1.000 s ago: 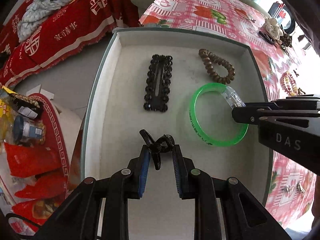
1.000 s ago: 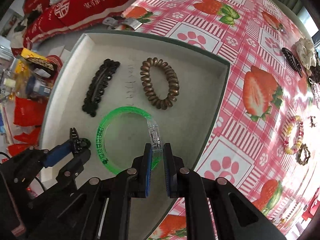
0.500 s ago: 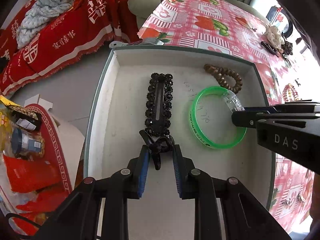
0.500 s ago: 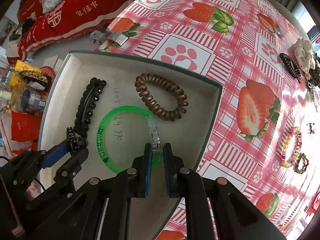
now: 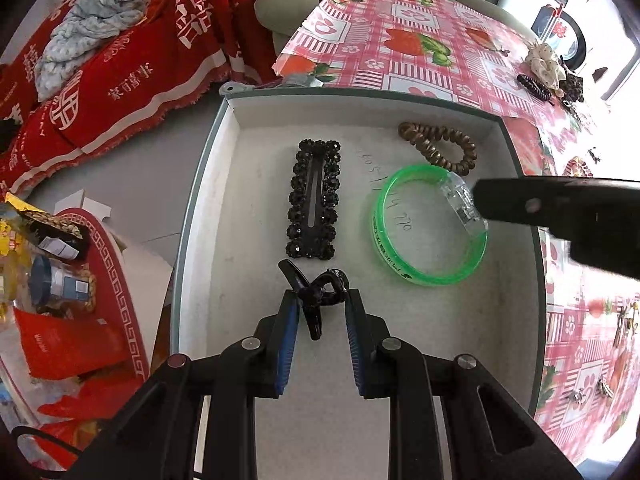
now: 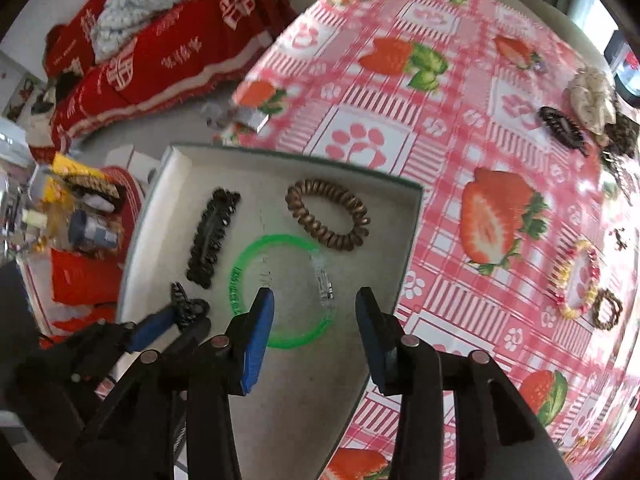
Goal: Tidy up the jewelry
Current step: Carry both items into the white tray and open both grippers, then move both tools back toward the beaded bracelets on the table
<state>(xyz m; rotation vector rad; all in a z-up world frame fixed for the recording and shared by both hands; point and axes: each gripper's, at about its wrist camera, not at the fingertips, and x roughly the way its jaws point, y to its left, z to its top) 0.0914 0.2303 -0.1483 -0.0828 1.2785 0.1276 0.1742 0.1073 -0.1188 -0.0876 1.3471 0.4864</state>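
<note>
Two hand-held grippers: left [image 5: 320, 307] clenched on small black claw clip [image 5: 316, 295], right [image 6: 315, 305] spread wide.

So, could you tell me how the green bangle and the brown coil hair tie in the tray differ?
The green bangle is a smooth, translucent ring with a clear clasp; the brown coil hair tie is an opaque, ribbed spiral. The bangle is the larger, rounder loop; the hair tie is a flatter oval. The bangle sits nearer the open right gripper; the hair tie lies farther back. Both lie flat in the white tray, ungripped.
</note>
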